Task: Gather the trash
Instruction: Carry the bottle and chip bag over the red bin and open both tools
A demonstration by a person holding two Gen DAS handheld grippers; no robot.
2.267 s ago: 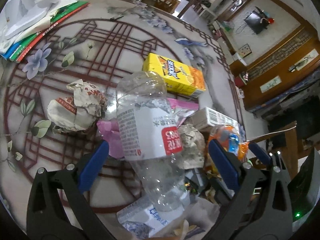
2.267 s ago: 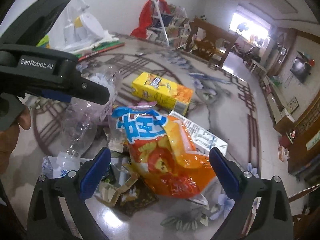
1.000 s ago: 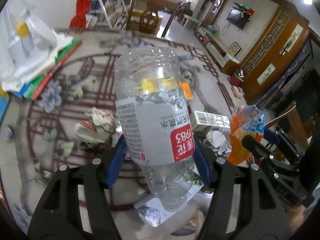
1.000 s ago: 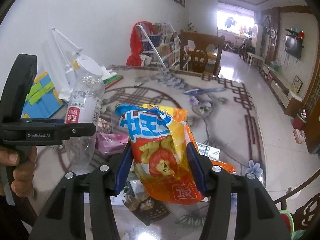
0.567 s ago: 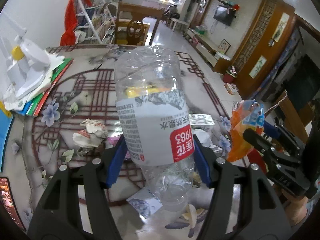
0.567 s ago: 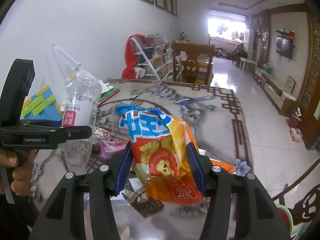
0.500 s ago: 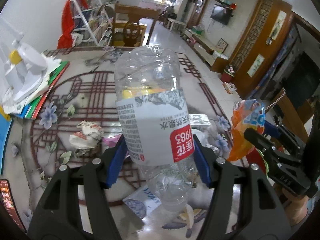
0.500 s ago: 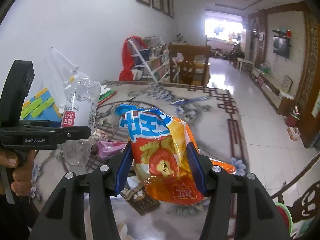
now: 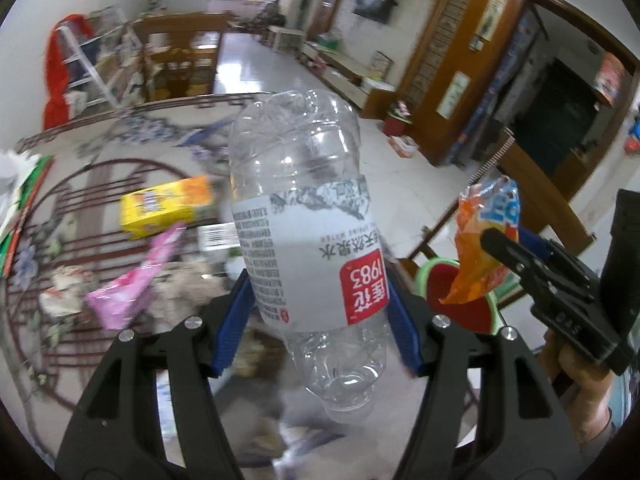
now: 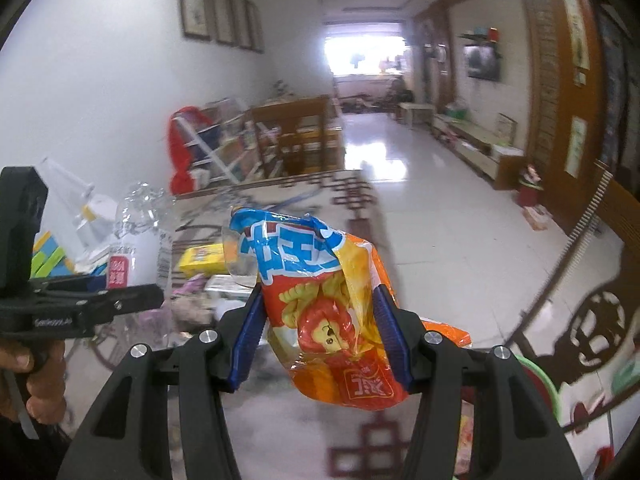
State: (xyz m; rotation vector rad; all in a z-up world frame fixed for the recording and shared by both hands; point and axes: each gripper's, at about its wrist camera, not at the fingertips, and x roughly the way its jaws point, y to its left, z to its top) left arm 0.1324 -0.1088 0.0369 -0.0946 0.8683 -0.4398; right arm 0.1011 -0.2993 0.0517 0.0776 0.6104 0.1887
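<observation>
The left hand-held gripper [image 9: 320,312] clamps a clear bottle [image 9: 308,216] whose red label reads "1983"; the right hand-held gripper [image 10: 320,336] pinches an orange snack bag [image 10: 332,312] with blue lettering.

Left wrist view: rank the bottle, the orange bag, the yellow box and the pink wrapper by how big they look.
1. Bottle, though it's nearest the camera.
2. Orange bag, yellow box and pink wrapper: too alike to rank, and blurred.
</observation>
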